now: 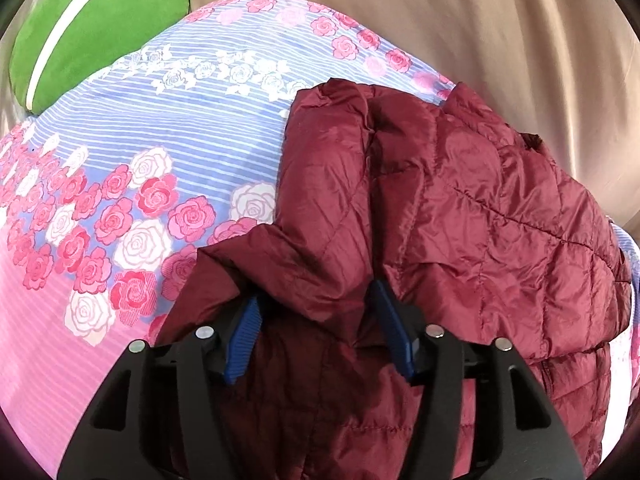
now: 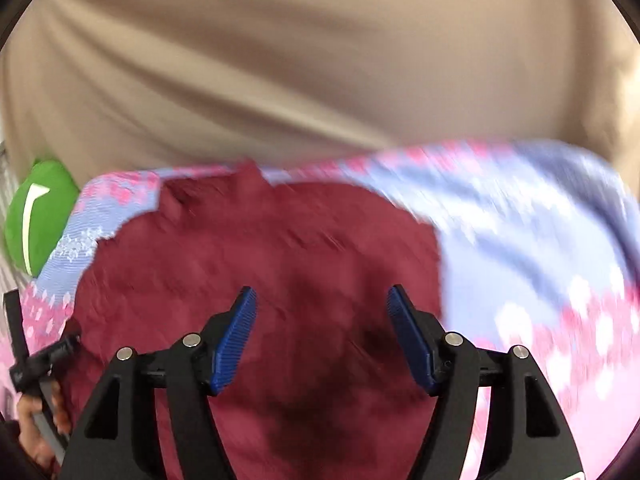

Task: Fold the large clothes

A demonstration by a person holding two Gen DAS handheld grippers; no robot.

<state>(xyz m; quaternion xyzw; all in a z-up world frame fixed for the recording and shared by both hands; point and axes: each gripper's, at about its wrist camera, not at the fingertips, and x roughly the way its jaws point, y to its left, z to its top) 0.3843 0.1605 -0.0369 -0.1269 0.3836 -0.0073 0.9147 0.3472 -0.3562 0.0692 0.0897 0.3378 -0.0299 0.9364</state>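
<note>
Maroon quilted jacket (image 1: 460, 208) lies bunched at centre-right on the floral bed sheet (image 1: 120, 200). Left gripper (image 1: 316, 320) jaws wide around a fabric ridge; right gripper (image 2: 322, 324) jaws wide, empty. Advise pinching the ridge firmly before folding.

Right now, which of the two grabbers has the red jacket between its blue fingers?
The left gripper: a fold of the maroon puffer jacket bunches between its fingers. The right gripper hangs open above the jacket with nothing gripped.
</note>
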